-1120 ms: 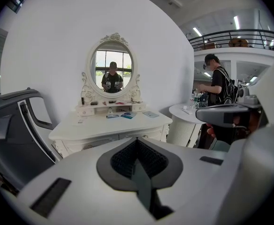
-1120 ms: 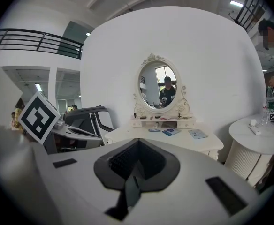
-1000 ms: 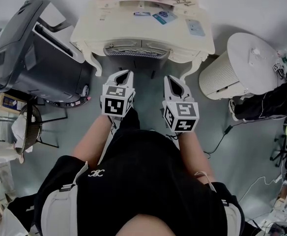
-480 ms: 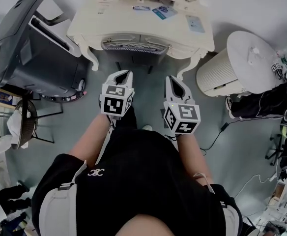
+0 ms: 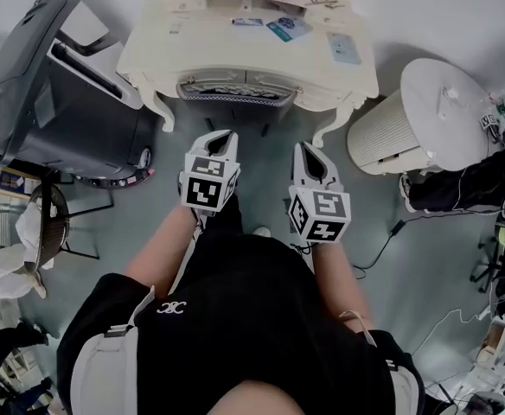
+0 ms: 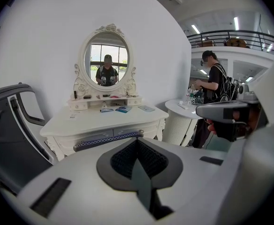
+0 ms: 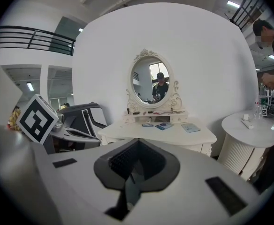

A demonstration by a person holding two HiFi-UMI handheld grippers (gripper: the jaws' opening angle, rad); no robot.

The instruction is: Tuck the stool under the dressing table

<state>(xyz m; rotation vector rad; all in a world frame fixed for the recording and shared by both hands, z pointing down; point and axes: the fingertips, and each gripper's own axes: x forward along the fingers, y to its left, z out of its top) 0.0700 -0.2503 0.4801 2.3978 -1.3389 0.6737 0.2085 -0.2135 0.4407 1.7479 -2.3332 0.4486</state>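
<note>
cream table [image 5: 235, 50] shelters the stool [image 5: 231, 90], only its trimmed seat edge showing under the table's front. left gripper [image 5: 222, 137] and right gripper [image 5: 309, 152] hover before the table, jaws clenched, empty. any last nudge should press squarely, both sides evenly.

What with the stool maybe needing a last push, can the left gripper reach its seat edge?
Probably yes: the left gripper, shut and empty, points at the stool under the dressing table, with only bare floor between.
</note>
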